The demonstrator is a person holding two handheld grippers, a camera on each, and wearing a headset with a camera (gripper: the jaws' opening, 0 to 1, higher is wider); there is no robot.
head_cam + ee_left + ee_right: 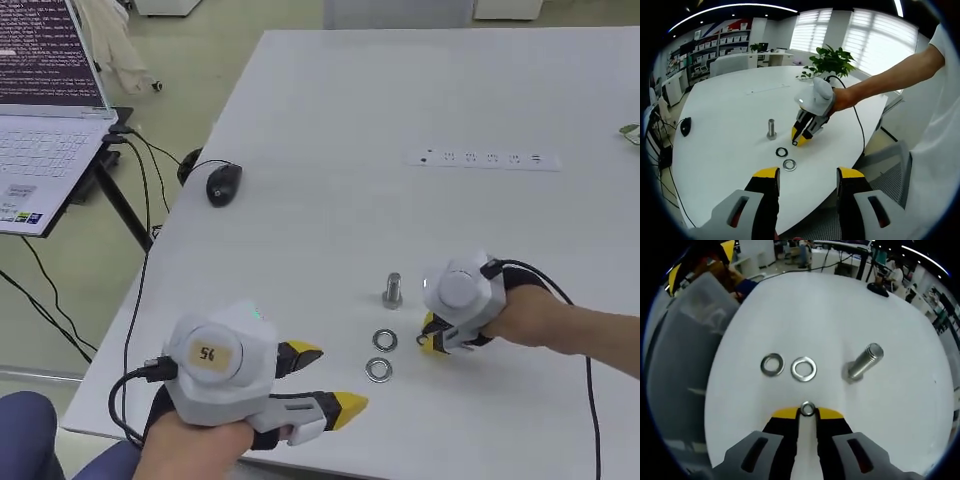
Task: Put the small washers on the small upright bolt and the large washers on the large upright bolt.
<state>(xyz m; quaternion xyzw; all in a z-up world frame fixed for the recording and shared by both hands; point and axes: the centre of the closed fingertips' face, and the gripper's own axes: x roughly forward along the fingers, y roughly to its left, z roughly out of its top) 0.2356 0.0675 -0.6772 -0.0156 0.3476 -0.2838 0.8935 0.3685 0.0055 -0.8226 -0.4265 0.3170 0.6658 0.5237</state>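
The right claw (807,415) is clenching a small washer (807,409) between its yellow tips, with the ring's hole facing the right gripper view and the tips pointing down at the white tabletop (840,305); whether the washer is touching the surface cannot be told. Near it, a bolt (865,361) is standing upright on its head, its threaded shaft rising free. Two bigger rings are lying flat on the tabletop side by side: the first large washer (804,368) is sitting between the bolt and the second large washer (772,364), and the two are close together but apart. In the head view the right claw is hovering just beside the first large washer, with the person's hand wrapping its white housing. The left claw (808,173) is hanging released, its jaws spread wide, over the near edge of the tabletop and aiming toward the washers; its nearer tip is coming close to the second large washer without touching it. Farther back a computer mouse (223,184) and a white power strip (485,158) are resting on the tabletop, and a laptop (45,110) is sitting open on a stand beside it.
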